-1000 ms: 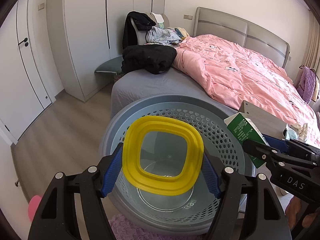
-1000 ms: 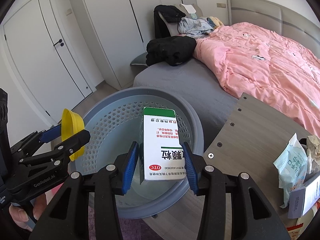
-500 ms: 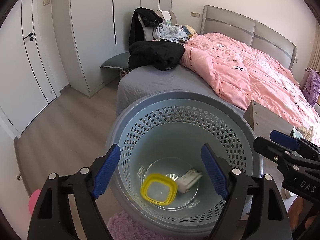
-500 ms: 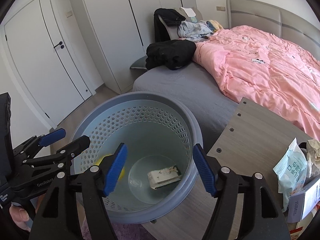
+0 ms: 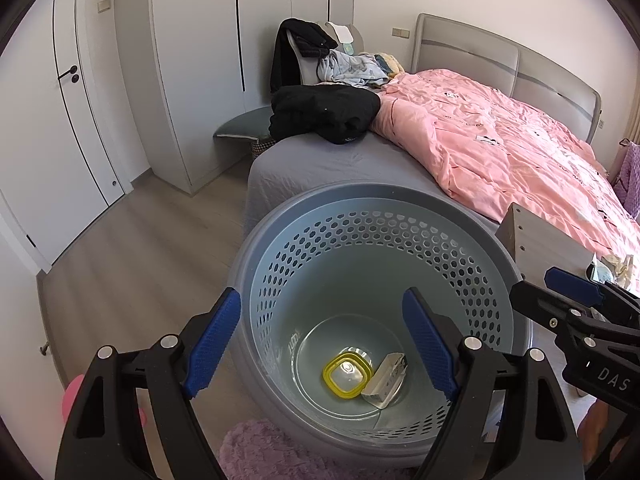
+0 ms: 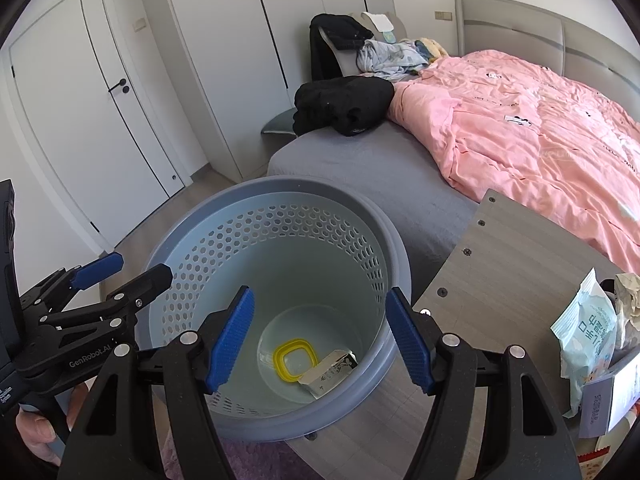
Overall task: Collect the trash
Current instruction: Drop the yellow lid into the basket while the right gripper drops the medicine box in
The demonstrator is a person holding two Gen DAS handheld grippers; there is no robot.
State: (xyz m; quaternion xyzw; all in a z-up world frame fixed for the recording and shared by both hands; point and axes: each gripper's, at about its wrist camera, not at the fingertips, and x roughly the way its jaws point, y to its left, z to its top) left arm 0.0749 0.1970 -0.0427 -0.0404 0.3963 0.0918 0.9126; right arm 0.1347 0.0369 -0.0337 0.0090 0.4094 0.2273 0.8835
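A blue-grey perforated bin (image 5: 472, 248) (image 6: 224, 240) stands beside the bed. At its bottom lie a yellow-rimmed lid (image 5: 347, 375) (image 6: 295, 359) and a white medicine box (image 5: 385, 380) (image 6: 329, 373), side by side. My left gripper (image 5: 322, 344) is open and empty above the bin's near rim. My right gripper (image 6: 320, 338) is open and empty above the bin too; it also shows at the right edge of the left wrist view (image 5: 560, 292). The left gripper shows at the left of the right wrist view (image 6: 124, 272).
A grey wooden table (image 6: 516, 256) stands right of the bin, with a pale blue snack packet (image 6: 588, 332), crumpled paper (image 6: 630, 292) and a white box (image 6: 612, 396) at its right end. A bed with a pink duvet (image 5: 520, 148) lies behind. A purple rug (image 5: 280, 452) lies under the bin.
Both grippers opened. The yellow lid dropped from the left gripper and the green-and-white box from the right; both now lie at the bin's bottom. Both grippers lifted slightly.
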